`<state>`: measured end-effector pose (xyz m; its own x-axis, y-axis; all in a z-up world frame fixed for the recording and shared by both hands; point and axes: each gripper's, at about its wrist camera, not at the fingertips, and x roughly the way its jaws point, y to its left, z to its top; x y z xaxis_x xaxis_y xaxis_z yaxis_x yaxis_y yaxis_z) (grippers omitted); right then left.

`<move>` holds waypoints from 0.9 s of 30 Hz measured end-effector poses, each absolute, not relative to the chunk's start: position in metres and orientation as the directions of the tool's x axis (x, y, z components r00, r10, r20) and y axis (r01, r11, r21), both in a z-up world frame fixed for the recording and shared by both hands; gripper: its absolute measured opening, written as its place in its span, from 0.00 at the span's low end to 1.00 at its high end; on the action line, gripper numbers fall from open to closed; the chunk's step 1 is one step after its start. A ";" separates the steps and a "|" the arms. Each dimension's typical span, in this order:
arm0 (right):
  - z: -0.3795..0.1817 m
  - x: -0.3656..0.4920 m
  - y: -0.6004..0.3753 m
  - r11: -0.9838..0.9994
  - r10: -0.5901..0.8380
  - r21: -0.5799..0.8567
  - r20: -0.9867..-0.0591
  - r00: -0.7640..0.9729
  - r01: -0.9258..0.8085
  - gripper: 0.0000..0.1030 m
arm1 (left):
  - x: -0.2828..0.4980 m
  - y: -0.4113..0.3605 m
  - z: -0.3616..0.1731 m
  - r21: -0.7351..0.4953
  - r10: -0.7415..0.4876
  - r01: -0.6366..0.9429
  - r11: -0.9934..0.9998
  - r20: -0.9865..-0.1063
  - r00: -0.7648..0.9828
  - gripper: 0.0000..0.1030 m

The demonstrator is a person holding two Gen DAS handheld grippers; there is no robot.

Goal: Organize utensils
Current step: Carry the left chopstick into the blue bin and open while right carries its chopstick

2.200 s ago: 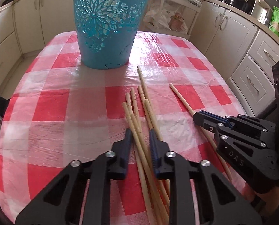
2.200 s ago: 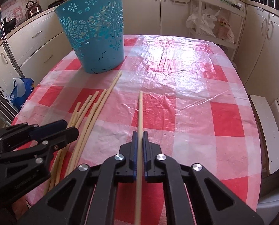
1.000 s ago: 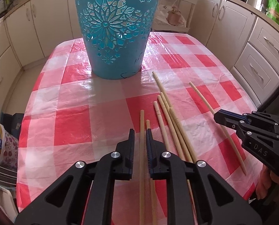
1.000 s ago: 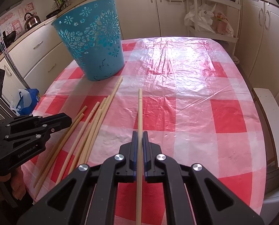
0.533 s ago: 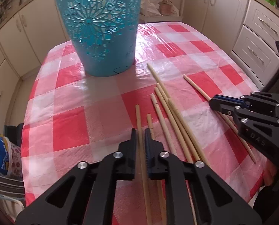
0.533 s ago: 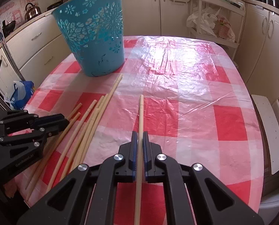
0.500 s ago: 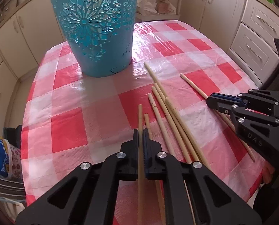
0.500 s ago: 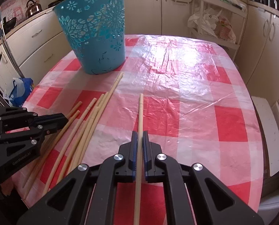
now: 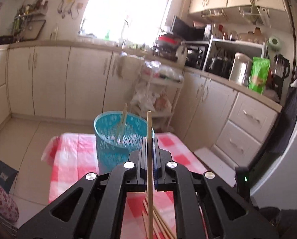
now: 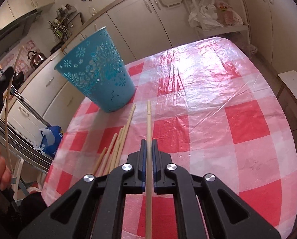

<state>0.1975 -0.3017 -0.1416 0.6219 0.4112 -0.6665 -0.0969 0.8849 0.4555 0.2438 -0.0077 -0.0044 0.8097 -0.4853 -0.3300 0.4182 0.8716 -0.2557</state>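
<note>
We hold the left gripper (image 9: 148,145) raised and tilted up, clamped on one chopstick (image 9: 149,159) above the blue basket (image 9: 108,149). The right gripper (image 10: 148,149) hovers low over the table (image 10: 238,119), pinching another chopstick (image 10: 148,123), perhaps lifted clear.

No lettering reads clearly; the green bag (image 9: 258,75) on the counter shows only blurred print.

pale wooden chopstick (image 9: 149,131) clamped upright in left gripper (image 9: 148,153), tip above teal perforated bin (image 9: 116,139). bin upright on table, chopsticks (image 9: 122,122) already standing inside. second chopstick (image 10: 148,123) pinched in right gripper (image 10: 148,155). loose chopstick bundle (image 10: 116,147) flat on cloth, near bin base.
</note>
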 end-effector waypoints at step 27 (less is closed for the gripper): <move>-0.116 0.200 -0.308 0.835 0.462 0.534 -0.552 0.695 -0.131 0.06 | 0.383 -0.031 -0.029 -0.263 -0.134 0.099 0.960 -0.118 0.984 0.04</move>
<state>0.1998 -0.3081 -0.1158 0.6946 0.4617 -0.5517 -0.1311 0.8353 0.5340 0.3832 -0.0307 -0.0289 0.9840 -0.1335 -0.1183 0.0987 0.9598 -0.2628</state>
